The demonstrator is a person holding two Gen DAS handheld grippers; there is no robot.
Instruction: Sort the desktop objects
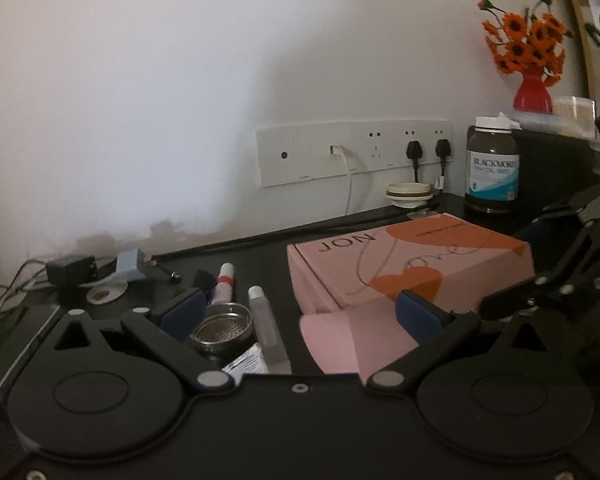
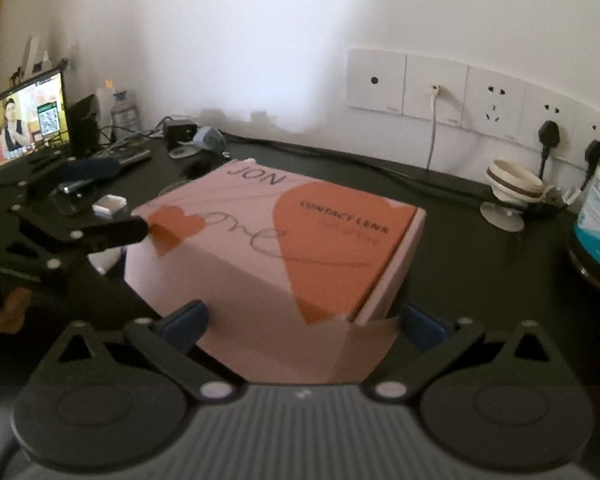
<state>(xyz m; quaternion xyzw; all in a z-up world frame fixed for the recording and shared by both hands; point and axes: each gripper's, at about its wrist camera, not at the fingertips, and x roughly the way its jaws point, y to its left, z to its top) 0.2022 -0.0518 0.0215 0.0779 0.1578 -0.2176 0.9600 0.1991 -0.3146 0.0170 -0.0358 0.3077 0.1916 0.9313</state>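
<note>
Right hand-held gripper (image 2: 302, 322) is straddling the pink box (image 2: 276, 240), jaws spread, nothing clenched; squeeze low and square. Left hand-held gripper (image 1: 300, 312) is hanging released beside it

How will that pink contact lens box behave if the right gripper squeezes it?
The pink contact lens box looks like thin cardboard, so probably light and crushable. Its front flap hangs open, so it may flex or catch. The right gripper straddles it.

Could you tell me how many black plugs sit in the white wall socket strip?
2: one black plug in the second socket from the strip's right end, another in the rightmost socket. None looks hidden.
</note>
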